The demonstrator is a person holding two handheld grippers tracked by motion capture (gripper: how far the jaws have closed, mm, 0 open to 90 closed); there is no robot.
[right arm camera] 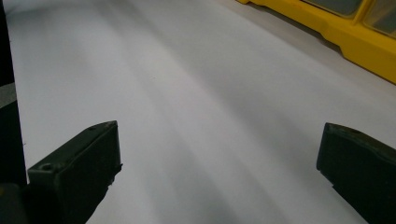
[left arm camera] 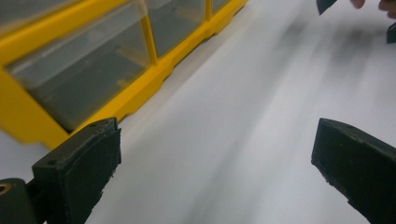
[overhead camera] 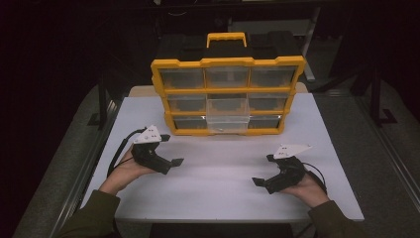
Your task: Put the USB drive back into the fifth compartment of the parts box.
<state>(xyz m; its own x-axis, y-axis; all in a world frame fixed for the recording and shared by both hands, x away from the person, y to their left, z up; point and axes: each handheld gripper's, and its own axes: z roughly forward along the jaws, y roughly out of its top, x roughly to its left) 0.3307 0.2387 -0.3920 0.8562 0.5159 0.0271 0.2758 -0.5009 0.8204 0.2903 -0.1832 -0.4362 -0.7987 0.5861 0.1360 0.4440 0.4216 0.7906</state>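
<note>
Yellow organizer (overhead camera: 228, 96) stands ahead of both my released tools — left tool (overhead camera: 171, 148) nearer, right tool (overhead camera: 262, 169) farther back.

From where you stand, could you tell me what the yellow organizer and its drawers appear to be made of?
The organizer frame looks like moulded yellow plastic, smooth and slightly glossy. Its drawers seem clear plastic: you see through their fronts. The table top is matte white, material unclear.
</note>
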